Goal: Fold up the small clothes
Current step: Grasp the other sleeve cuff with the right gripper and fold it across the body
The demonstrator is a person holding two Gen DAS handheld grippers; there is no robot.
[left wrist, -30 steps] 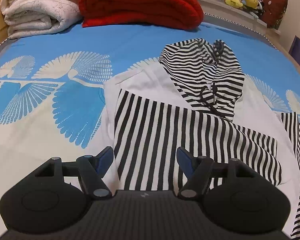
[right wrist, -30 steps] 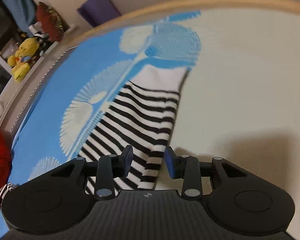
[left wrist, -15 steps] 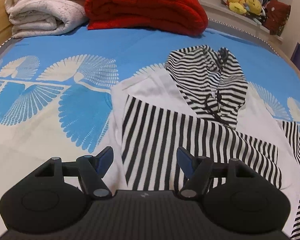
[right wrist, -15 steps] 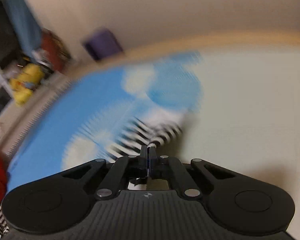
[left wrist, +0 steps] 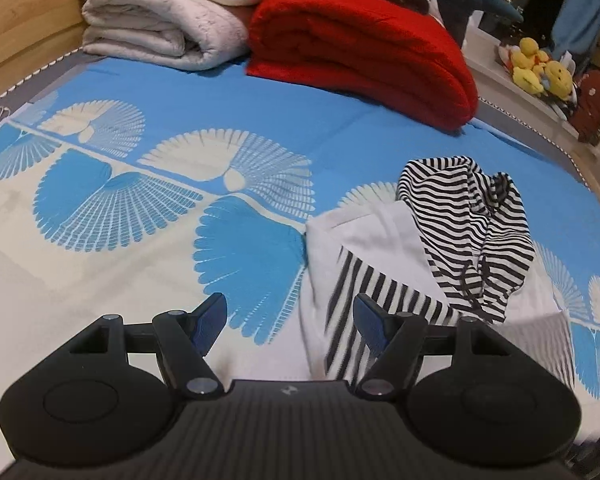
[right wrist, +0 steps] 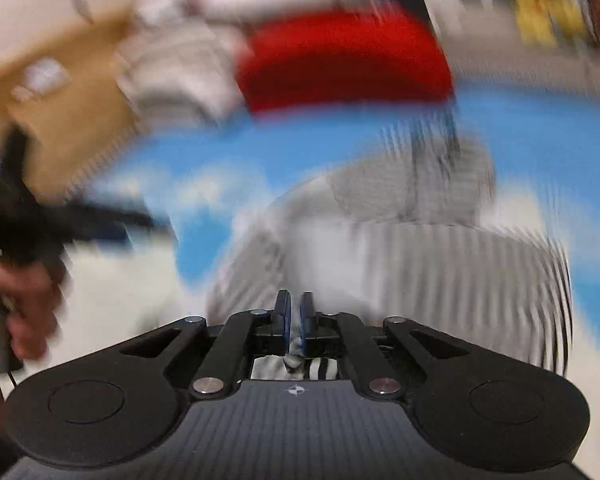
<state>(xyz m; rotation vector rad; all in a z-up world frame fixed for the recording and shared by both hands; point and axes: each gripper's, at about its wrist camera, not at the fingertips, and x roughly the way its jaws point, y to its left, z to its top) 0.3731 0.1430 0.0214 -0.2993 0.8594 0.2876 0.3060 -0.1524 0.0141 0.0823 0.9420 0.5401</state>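
A small hooded top (left wrist: 380, 240), white with black stripes, lies on the blue and cream bedsheet (left wrist: 220, 112); its striped hood (left wrist: 460, 216) points toward the far side. My left gripper (left wrist: 290, 304) hovers open over the top's left edge, holding nothing. The right wrist view is heavily blurred. There my right gripper (right wrist: 295, 304) pinches a striped sleeve (right wrist: 300, 360) between its pads, which are opening slightly, above the top (right wrist: 440, 264). A person's hand (right wrist: 24, 304) on the other gripper shows at the left.
At the far end of the bed lie a folded red blanket (left wrist: 360, 52) and a folded white blanket (left wrist: 160, 12). Plush toys (left wrist: 540, 68) sit on a ledge at the back right. A wooden bed frame (left wrist: 20, 32) runs along the left.
My right gripper closed on the striped sleeve and swung fast with it over the top, rolling as it went. The left gripper drifted left, so the top now sits right of centre.
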